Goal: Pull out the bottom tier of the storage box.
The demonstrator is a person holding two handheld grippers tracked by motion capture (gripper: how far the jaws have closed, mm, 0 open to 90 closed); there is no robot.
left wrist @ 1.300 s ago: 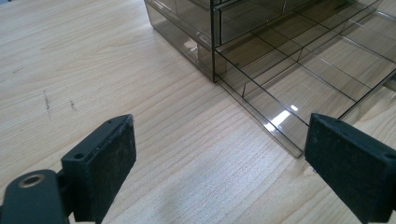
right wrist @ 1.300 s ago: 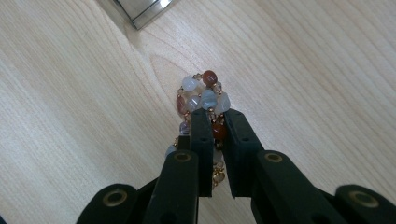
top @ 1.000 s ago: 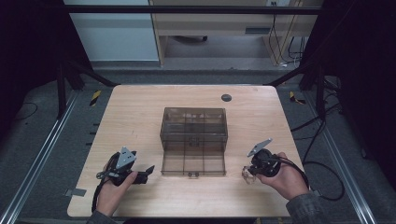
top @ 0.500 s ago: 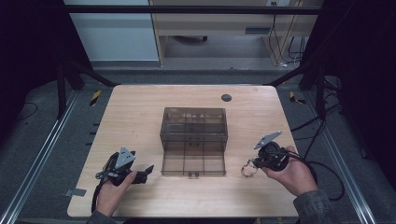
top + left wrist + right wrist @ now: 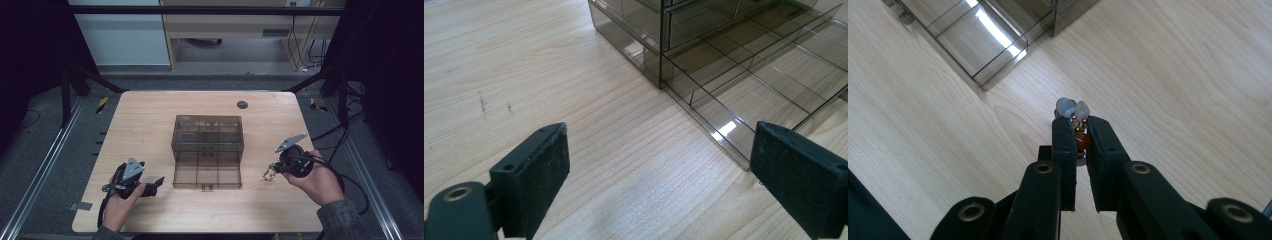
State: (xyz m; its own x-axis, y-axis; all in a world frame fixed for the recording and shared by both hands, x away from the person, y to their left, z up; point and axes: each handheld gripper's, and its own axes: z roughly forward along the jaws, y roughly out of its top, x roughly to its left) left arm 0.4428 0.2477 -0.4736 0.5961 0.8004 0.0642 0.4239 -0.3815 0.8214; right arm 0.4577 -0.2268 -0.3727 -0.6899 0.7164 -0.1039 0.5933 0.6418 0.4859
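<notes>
The beaded bracelet [image 5: 1075, 122], a small string of pale grey and reddish-brown beads, is pinched in the right tongs [image 5: 1079, 131], which are clenched on it above the bare bench [image 5: 150, 125] near its right edge, just to the right of the smoky plastic organiser box [image 5: 208, 137]. The box sits in the middle of the bench with its bottom drawer [image 5: 207, 176] pulled out toward the near edge, its divided compartments looking bare. The left tongs [image 5: 659, 165] are released, jaws wide apart, resting low on the bench near the near-left corner, beside the drawer's left front corner. The step in hand appears to be carrying the bracelet to the open drawer. To do it well, the right tongs should hold their squeeze, since only a bead or two is caught between the pads and the rest dangles; carry it high enough to clear the drawer's wall, centre it over one compartment, lower until the beads touch the floor, then let go. The left tongs could steady the drawer front if it slides. No brand, label or legible writing can be made out on the box, the bench or either tool
</notes>
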